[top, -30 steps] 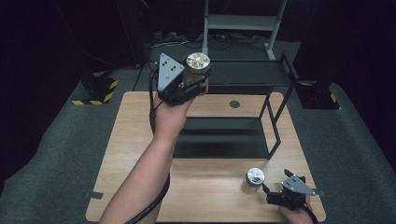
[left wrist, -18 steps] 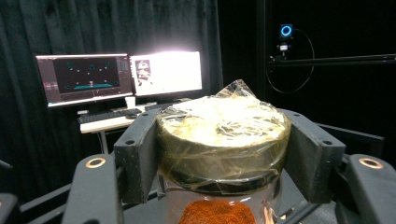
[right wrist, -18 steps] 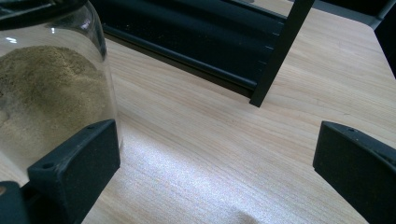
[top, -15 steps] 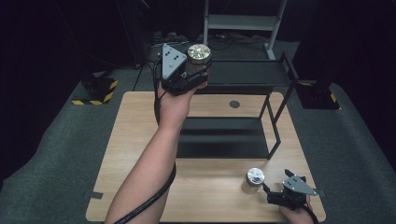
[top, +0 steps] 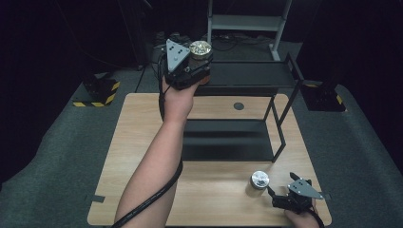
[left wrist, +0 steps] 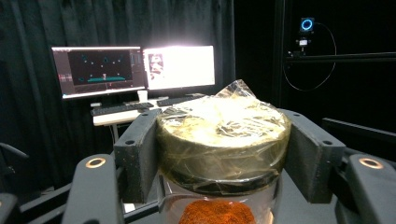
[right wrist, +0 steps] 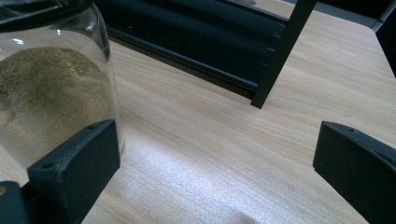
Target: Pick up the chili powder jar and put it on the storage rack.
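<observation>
A dark room with black curtains lies all around a light wooden table [top: 142,142]. On the table stands a black metal rack [top: 247,76] with a top shelf and a lower shelf. Far behind it, in the left gripper view, two bright screens [left wrist: 135,70] glow above a keyboard.

The left gripper [top: 192,64] is held up high at the left end of the rack's top shelf. Its jaws are clamped on a glass jar [left wrist: 222,144], squeezing both sides of the lid. The lid is wrapped in shiny clear film, and orange-red powder sits inside the jar. It may hang just above the shelf, but that is hard to tell.

The right gripper [top: 280,197] rests low at the near right corner of the table. Its jaws stand wide apart with nothing between them. A second jar [top: 258,183] with sandy brown powder stands on the table just beside its left jaw.
</observation>
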